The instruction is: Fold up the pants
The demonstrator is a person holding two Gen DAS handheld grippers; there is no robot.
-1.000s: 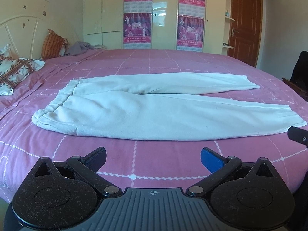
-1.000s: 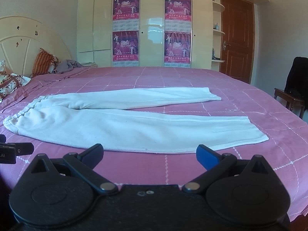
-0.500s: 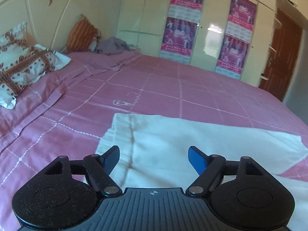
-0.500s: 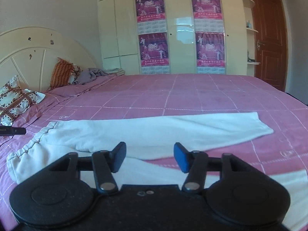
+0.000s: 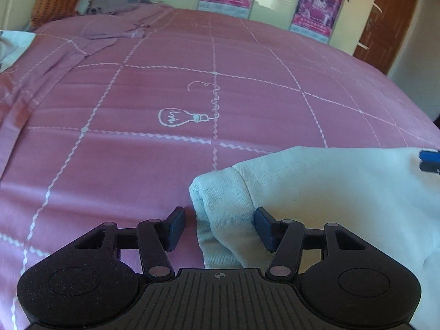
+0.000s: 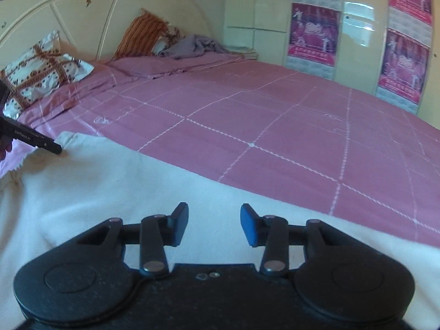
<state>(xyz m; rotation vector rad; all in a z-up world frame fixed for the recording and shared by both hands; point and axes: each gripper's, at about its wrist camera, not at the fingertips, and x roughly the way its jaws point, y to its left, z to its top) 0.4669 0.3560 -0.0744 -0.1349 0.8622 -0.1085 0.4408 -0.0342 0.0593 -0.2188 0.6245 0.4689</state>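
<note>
White pants (image 5: 330, 192) lie flat on the pink bed. In the left wrist view my left gripper (image 5: 218, 229) is open and low over the far waistband corner (image 5: 209, 192), which sits between its fingers without being pinched. In the right wrist view my right gripper (image 6: 214, 227) is open just above the far edge of the pants (image 6: 123, 187), along the upper leg. The left gripper's finger (image 6: 41, 143) shows at the left edge there, on the waistband. The right gripper's blue tip (image 5: 429, 159) shows at the right edge of the left wrist view.
The pink checked bedspread (image 5: 192, 96) stretches beyond the pants. Patterned pillows (image 6: 41, 74) and an orange cushion (image 6: 143, 35) lie against the headboard, with a grey garment (image 6: 192, 45) beside them. Wardrobe doors with posters (image 6: 313, 33) stand behind the bed.
Both grippers have moved forward and down over the pants to their far edge. The left one has reached the waistband corner. The right gripper's jaws have narrowed but stay open.
</note>
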